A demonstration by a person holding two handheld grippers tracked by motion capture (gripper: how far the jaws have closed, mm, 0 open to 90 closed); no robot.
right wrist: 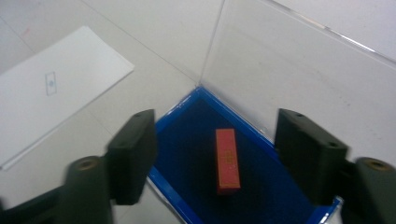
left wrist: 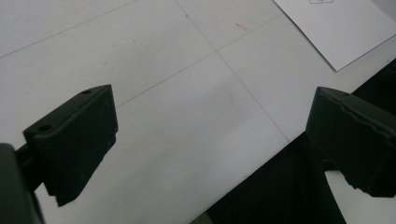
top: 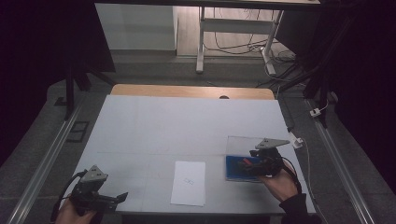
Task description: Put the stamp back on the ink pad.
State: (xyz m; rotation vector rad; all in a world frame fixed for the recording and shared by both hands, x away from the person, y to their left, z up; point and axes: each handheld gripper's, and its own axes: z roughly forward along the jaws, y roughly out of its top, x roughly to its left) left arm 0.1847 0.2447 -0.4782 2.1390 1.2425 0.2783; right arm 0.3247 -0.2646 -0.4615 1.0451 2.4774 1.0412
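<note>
Blue tray: a shallow blue-lined tray with clear plastic walls, seen lower centre of the right gripper view, so small parts are kept contained.
Red block: a small red rectangular block is laid flat on the tray floor, untouched.
Right gripper: jaws spread wide either side of the block, nothing gripped; judged a release.
Left gripper: jaws held apart, empty, parked at the white table's near edge.
White paper sheet: laid lower centre of the high view, clear of the work.

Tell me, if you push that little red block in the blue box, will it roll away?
Probably not. The red block has flat sides and square edges and lies flat on the blue floor of the box, so it would likely slide, not roll. It looks small and stiff, so probably light. The clear wall close by would likely stop it.
</note>
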